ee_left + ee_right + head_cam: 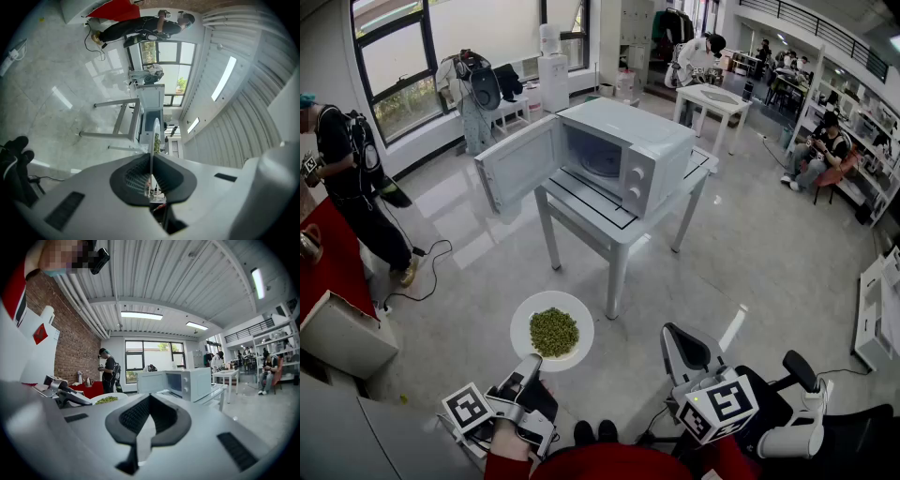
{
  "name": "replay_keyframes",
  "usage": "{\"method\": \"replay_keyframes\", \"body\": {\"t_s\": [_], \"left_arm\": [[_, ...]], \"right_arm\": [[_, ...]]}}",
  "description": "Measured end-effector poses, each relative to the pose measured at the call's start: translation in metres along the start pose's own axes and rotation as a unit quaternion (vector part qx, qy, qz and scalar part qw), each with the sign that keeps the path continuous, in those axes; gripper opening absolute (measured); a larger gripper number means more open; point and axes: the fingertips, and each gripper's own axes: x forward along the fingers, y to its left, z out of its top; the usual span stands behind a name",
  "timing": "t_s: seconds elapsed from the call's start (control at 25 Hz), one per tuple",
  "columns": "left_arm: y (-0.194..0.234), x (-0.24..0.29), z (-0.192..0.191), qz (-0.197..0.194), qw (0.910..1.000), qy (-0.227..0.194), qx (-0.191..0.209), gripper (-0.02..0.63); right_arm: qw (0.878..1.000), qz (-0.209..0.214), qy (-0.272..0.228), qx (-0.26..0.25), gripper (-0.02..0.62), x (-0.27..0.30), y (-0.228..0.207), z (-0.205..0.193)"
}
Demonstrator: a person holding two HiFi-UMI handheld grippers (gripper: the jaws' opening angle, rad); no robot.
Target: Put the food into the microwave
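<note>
Left gripper (529,367) is seen clamped on the near rim of a white plate (528,317), on which green food (553,332) is heaped. The plate is held over a glossy grey floor (750,253), short of the table. At far left, a person in black (352,178) is pictured beside a red-covered surface (333,267), under large windows (394,66). At centre, a white microwave (652,141) is set on a white table (591,211), its door (520,167) swung wide open. Right gripper (680,342) is held low at the right with its jaws closed and nothing between them. A second white table (712,98) and a seated person (825,150) are seen beyond.
</note>
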Motion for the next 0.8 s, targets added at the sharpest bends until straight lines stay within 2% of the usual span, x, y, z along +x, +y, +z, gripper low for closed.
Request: {"method": "replay_keyframes", "body": {"t_s": [0.8], "left_arm": [[0.003,0.013,-0.003,0.006,1.0,-0.003,-0.003,0.02]], "right_arm": [[1.0,0.003,0.005,-0.002,0.014,0.003,-0.012,-0.007]]}}
